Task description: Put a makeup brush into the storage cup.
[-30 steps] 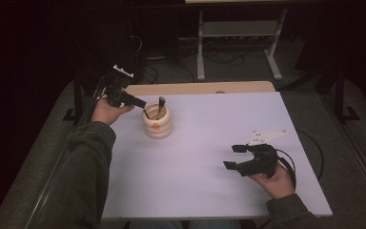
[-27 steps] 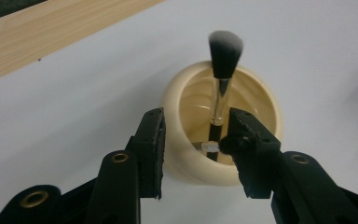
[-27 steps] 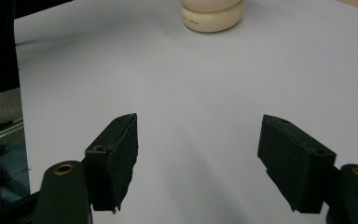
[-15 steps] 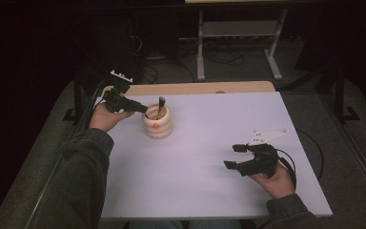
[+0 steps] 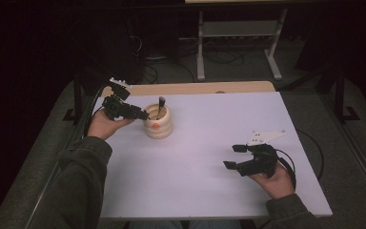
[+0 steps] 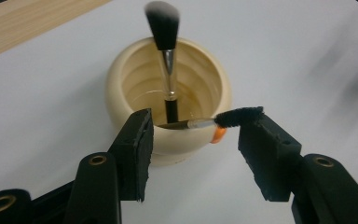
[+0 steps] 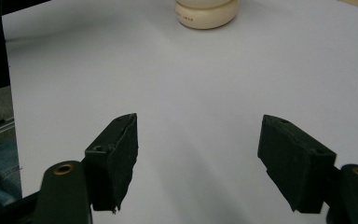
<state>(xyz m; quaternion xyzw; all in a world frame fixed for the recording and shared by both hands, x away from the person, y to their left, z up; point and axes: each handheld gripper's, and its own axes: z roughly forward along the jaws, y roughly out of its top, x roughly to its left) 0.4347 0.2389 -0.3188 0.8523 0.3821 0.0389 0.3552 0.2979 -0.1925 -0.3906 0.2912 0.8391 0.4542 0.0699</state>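
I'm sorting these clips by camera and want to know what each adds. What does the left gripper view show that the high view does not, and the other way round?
The left gripper view alone shows the small dark-tipped brush lying across the pot's near rim, with an orange bit by it. The high view alone shows the right gripper, jaws apart, over the white table, the person's sleeves and the floor behind. Both show the cream pot, the upright brush in it and the left gripper, open at it.

bare white table between claws, cream jar blocking left claw
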